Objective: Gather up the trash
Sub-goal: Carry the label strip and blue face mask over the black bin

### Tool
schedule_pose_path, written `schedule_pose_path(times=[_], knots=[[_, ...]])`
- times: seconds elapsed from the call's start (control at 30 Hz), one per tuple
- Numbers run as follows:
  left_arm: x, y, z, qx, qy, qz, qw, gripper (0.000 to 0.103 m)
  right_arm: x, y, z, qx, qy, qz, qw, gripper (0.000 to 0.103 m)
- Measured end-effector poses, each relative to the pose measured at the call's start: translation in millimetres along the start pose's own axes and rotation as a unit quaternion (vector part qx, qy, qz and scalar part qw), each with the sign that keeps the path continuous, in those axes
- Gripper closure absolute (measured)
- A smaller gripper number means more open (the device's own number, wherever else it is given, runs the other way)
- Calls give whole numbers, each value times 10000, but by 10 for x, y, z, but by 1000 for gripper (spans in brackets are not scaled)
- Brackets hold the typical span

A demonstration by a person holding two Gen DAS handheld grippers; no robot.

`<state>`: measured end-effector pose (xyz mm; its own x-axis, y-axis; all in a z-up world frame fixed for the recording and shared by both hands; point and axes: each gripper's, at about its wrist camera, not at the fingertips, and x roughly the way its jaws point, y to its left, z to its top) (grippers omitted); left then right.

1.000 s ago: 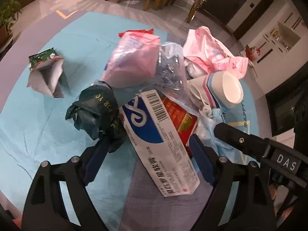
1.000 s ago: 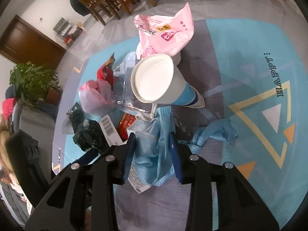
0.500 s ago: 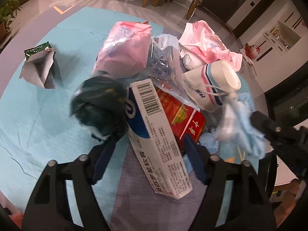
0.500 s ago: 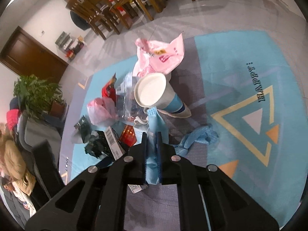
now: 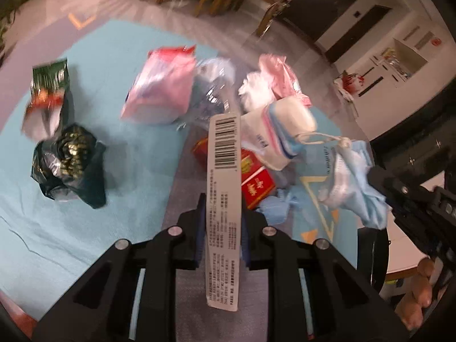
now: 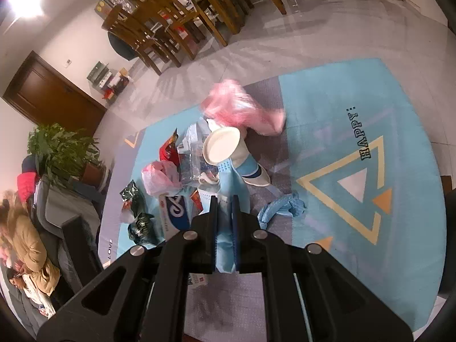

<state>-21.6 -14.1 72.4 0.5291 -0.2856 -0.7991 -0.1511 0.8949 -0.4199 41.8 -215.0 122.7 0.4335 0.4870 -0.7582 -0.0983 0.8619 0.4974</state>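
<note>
Closing left jaws pinching white carton (image 5: 223,188) edgewise, right jaws clamped on blue mask (image 6: 232,188)

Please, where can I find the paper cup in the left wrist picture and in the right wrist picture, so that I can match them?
Left wrist view: the paper cup lies on its side right of centre, upper half, beside the white carton.
Right wrist view: the paper cup is near the centre, its open mouth facing the camera.
Shared landmark: the pink bag just behind the cup.

Paper cup (image 6: 225,151) on rug (image 6: 356,108), crumpled glove (image 6: 280,206) beside it
</note>
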Motion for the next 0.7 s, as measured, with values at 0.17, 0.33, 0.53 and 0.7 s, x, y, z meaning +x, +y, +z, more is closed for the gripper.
schedule_pose_path(times=[0.17, 0.33, 0.53, 0.7], knots=[[-210, -113, -36, 182, -286, -147, 9993, 82, -119, -26, 4, 3, -146, 43, 9999, 93], [-353, -218, -37, 381, -549, -168, 9976, 82, -259, -87, 14, 47, -366, 45, 9993, 93], [-465, -295, -67, 601, -801, -90, 9949, 82, -323, -187, 29, 99, -559, -302, 9979, 93], [-497, -303, -72, 638, -821, -97, 9945, 82, -251, -245, 32, 145, -481, -465, 9977, 93]])
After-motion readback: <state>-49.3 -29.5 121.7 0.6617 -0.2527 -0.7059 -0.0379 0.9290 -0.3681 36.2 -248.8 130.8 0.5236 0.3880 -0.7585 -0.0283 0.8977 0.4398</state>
